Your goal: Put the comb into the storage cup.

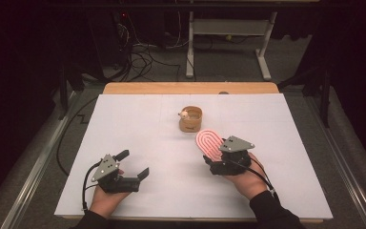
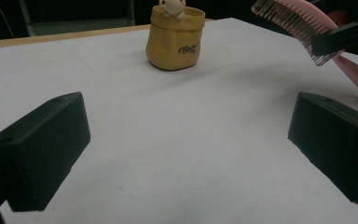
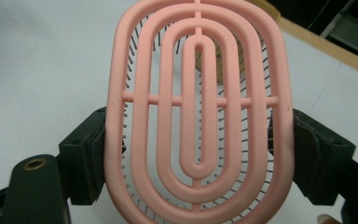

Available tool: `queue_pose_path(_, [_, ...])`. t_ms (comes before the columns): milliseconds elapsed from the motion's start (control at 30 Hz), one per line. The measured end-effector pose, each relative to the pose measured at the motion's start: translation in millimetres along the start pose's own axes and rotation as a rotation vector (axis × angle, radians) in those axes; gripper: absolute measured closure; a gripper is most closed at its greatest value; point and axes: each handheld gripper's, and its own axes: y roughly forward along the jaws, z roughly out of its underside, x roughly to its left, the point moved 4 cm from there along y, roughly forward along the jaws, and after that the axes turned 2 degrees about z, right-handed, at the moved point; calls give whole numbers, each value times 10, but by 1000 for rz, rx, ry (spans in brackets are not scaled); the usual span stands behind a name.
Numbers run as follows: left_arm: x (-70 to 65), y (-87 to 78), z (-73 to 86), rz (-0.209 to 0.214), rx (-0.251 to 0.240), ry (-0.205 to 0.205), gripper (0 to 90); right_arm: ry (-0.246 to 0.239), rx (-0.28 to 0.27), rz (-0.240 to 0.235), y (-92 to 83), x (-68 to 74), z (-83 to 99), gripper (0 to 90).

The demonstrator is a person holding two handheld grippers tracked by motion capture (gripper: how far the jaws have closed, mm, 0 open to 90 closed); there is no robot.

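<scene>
A pink vented hairbrush (image 1: 208, 142) is held above the white table, bristles down, by my right gripper (image 1: 219, 160), whose jaws are shut on both sides of its oval head (image 3: 198, 107). In the left gripper view the pink hairbrush (image 2: 298, 21) hangs at the upper right with its bristles showing. A small yellow-brown pouch (image 1: 190, 119) with a little pale figure in it stands just beyond the brush, near the table's middle. My left gripper (image 1: 132, 164) rests open at the front left, jaws spread wide with nothing between them. The pouch (image 2: 175, 39) stands ahead of it.
The white sheet (image 1: 138, 129) covers a wooden table whose far edge (image 1: 190, 88) shows bare wood. Beyond it are a desk frame (image 1: 228, 43) and cables on the floor (image 1: 143, 57). Metal rails run along both sides of the table.
</scene>
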Motion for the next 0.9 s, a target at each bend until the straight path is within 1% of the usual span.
queue_pose_path(67, [3,-3,1,-3,0,1,0,12,-27,2,3,-2,-17,199])
queue_pose_path(133, [5,-5,0,-5,-1,3,0,34,-61,-3,9,-6,-33,199])
queue_pose_path(267, [4,-2,1,-4,3,0,0,57,-103,1,14,-25,-55,199])
queue_pose_path(400, [-2,2,3,-4,6,-1,0,96,-171,1,-13,-47,-81,199])
queue_pose_path(433, [-7,2,1,-4,4,0,0,100,-199,-2,-25,-42,-89,199])
queue_pose_path(533, [-20,-1,-3,-3,3,5,0,110,-247,-2,-49,-19,-100,199])
queue_pose_path(667, [-22,-1,4,-1,10,2,0,120,-301,9,-104,6,-117,199])
queue_pose_path(800, [-23,-7,12,-3,13,0,0,108,-353,16,-200,29,-114,198])
queue_pose_path(900, [-25,-5,16,-3,16,-2,0,129,-388,19,-275,25,-56,199])
